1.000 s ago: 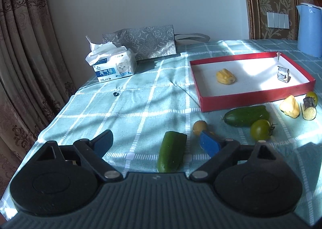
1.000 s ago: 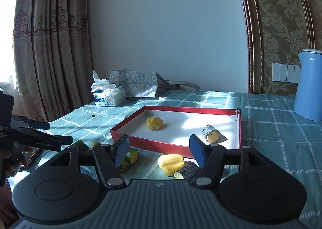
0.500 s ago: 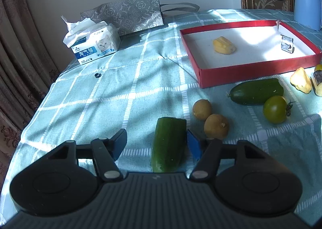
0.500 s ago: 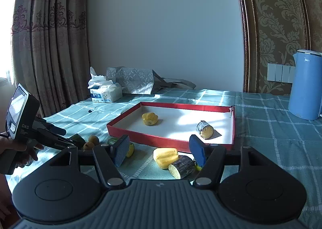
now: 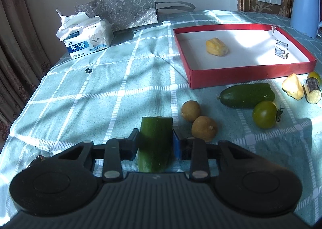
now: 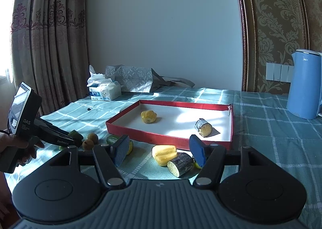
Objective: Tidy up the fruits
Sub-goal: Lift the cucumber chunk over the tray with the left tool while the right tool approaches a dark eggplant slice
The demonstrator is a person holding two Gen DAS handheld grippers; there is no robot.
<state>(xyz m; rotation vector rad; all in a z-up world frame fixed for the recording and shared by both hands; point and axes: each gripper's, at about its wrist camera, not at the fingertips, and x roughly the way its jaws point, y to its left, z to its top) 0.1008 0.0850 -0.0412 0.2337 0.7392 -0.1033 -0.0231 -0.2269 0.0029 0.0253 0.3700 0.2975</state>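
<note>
On the teal checked tabletop (image 5: 104,88), near its front edge, the left tool (image 5: 155,144) has its two pads pressed against the sides of a cut chunk of dark green cucumber (image 5: 155,142), so it's pinching that piece; can't tell if the chunk is lifted or lying on the cloth; just to its right sit two small round brown fruits (image 5: 198,121), touching each other; further right there's a longer dark green cucumber piece (image 5: 247,95) with a round green tomato (image 5: 264,114) right beside it; past those, a pale yellow peeled fruit piece (image 5: 292,86) and a dark-skinned cut stub with a yellowish face (image 5: 313,90) sit side by side; the shallow red cardboard tray with a white inside (image 5: 251,72) is behind all that, holding a lumpy yellow fruit piece (image 5: 217,46) and a silvery-skinned chunk (image 5: 281,49), well apart; the right tool (image 6: 161,150) hovers with its pads spread wide and nothing between them, above the yellow piece and stub in front of the tray; tissue pack with a cat print (image 5: 88,37), grey patterned paper bag (image 5: 118,12) and light blue kettle (image 5: 306,8) at the back.
</note>
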